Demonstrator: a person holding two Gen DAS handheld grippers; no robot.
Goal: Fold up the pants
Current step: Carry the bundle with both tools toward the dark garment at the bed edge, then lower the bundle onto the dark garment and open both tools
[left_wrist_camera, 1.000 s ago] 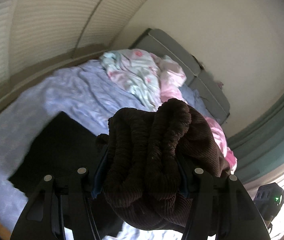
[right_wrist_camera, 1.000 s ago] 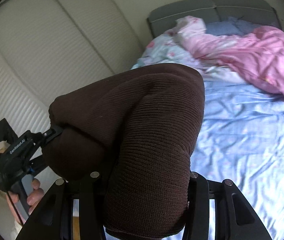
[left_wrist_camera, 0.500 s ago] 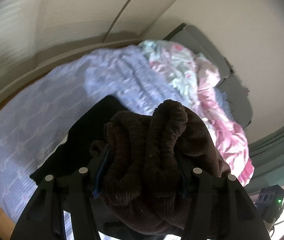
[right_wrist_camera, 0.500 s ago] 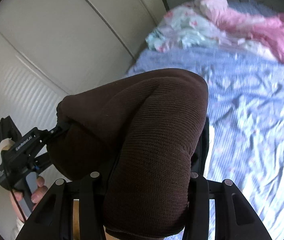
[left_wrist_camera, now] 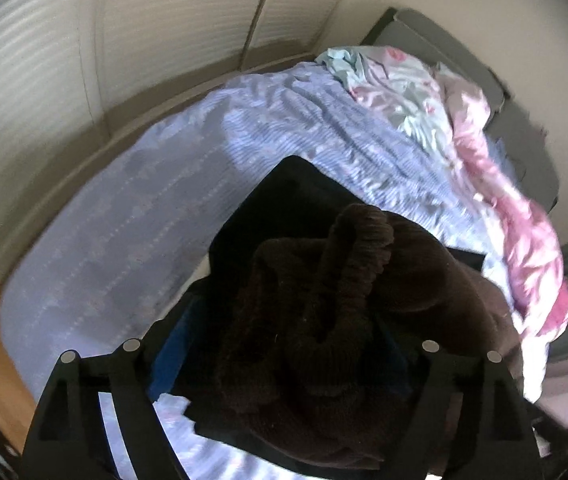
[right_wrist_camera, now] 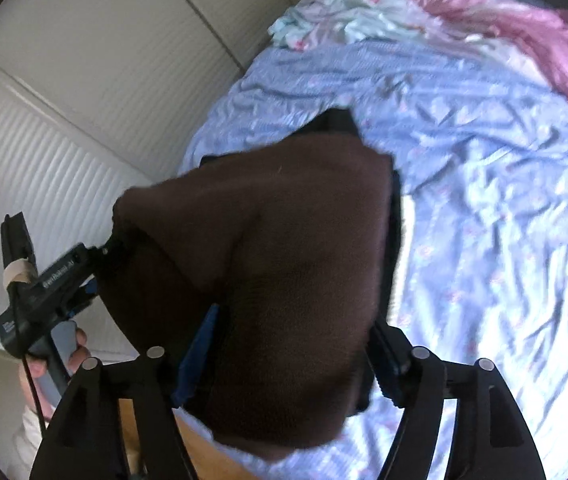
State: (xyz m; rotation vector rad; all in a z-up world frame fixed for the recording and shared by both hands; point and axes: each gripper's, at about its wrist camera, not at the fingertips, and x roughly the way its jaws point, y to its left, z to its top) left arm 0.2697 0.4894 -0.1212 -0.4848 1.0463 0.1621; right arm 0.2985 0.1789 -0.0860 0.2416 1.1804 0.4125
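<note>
We are over a bed (right_wrist_camera: 503,184) spread with a pale blue patterned sheet, a pink and floral quilt (left_wrist_camera: 495,184) bunched toward the grey headboard (left_wrist_camera: 451,44), and ribbed white wardrobe doors (right_wrist_camera: 84,92) along the far side. The brown ribbed pants (right_wrist_camera: 284,264) hang in the air between our two tools, above a dark cloth (left_wrist_camera: 284,204) that lies flat on the sheet. Our left hand-held gripper (left_wrist_camera: 284,344) is clenched on a bunched, ridged edge of the pants, probably the waistband, which spills over its jaws. Our right hand-held gripper (right_wrist_camera: 284,352) is likewise clamped on the fabric, which bulges up and fills most of its view; in that view the left tool shows at the far left, biting the other corner of the same edge. So the held edge runs side to side between us, the left hand-held gripper to the left of the right one, and the rest of the garment droops below and toward the bed, though we cannot see how far the legs reach. We judge that the coming move turns on this: the bed lies ahead and below both tools, roughly equally near to each, so both must lower together to lay the pants down flat.
</note>
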